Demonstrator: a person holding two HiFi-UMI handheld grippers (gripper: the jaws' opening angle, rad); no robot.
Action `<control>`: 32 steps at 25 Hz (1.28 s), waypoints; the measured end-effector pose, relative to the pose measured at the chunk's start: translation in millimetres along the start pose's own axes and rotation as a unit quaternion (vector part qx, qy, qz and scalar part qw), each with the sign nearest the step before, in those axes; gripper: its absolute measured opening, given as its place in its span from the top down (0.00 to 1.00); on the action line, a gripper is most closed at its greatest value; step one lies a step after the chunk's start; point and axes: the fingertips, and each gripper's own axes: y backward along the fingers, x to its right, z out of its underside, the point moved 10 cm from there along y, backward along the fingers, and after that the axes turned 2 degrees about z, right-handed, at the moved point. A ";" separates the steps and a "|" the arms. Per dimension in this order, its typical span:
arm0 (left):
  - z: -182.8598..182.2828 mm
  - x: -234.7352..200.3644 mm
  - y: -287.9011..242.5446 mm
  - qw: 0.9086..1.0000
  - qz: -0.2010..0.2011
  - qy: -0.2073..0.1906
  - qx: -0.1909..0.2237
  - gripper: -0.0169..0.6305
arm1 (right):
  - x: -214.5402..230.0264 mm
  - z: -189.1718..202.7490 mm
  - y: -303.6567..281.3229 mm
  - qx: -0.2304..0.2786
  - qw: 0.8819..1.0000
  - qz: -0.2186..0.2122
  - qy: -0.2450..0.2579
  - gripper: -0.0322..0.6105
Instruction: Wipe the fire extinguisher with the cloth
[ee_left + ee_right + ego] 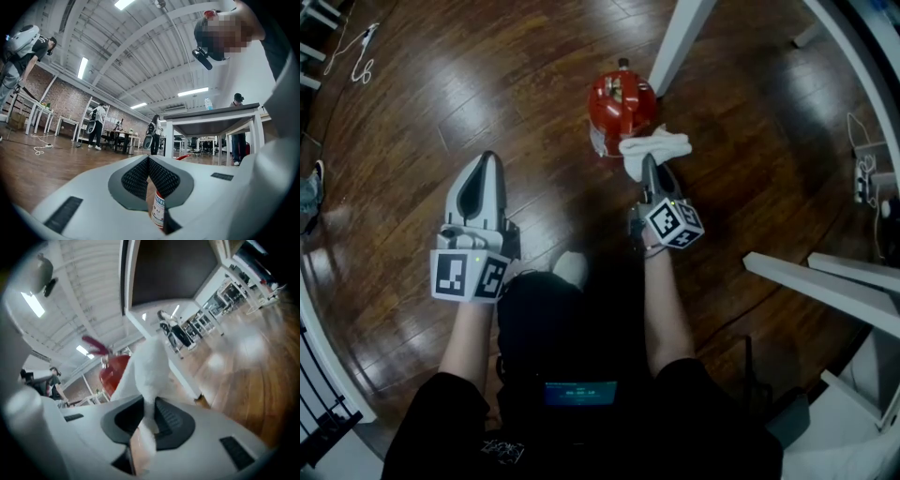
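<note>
Beside the fire extinguisher (621, 103), right claw (649, 163) clamps the cloth (656, 145), left claw (488, 163) closed, empty; hard wiping could topple it.

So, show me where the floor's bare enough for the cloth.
Bare floor lies between the left tool and the fire extinguisher, and right of the cloth up to the white beams. Crowded: extinguisher, cloth, right tool and table leg bunch together.

Strip lights (193, 91) glare on the dark wooden floor (487, 103). Fisheye edges bend and darken; the right gripper view is blurred.
</note>
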 end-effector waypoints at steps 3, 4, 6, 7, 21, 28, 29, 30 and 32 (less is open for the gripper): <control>0.6 2.0 -0.2 1.000 0.002 -0.001 0.001 0.97 | -2.2 -69.8 -3.8 0.077 0.996 -0.013 0.032 0.83; 1.4 2.5 0.1 1.000 0.001 -0.001 0.001 0.97 | -3.9 -85.4 -10.8 0.085 0.995 -0.018 0.053 0.83; 1.8 3.0 0.8 1.000 0.000 -0.002 0.000 0.97 | -9.2 -100.1 -29.0 0.080 0.992 -0.023 0.093 0.83; 1.5 3.1 1.4 1.000 0.000 -0.003 -0.002 0.97 | -11.8 -99.3 -37.8 0.070 0.991 -0.022 0.110 0.83; 7.6 2.3 -14.5 1.000 0.016 -0.001 -0.011 0.97 | 53.7 35.3 -71.2 -0.207 0.954 0.058 0.212 0.83; 0.8 7.4 -10.8 1.000 0.022 -0.005 -0.002 0.97 | 37.1 -8.6 -28.6 -0.133 0.970 0.028 0.203 0.83; -2.0 8.6 -9.2 1.000 0.023 -0.005 -0.001 0.97 | 29.0 -20.9 -18.5 -0.112 0.974 0.015 0.198 0.83; -6.0 9.8 -8.0 1.000 0.025 -0.007 -0.001 0.97 | 18.2 -33.7 -8.6 -0.094 0.976 0.001 0.196 0.83; -16.4 13.9 -8.5 0.999 0.029 -0.012 -0.007 0.97 | -7.6 -60.4 9.4 -0.066 0.977 -0.025 0.201 0.83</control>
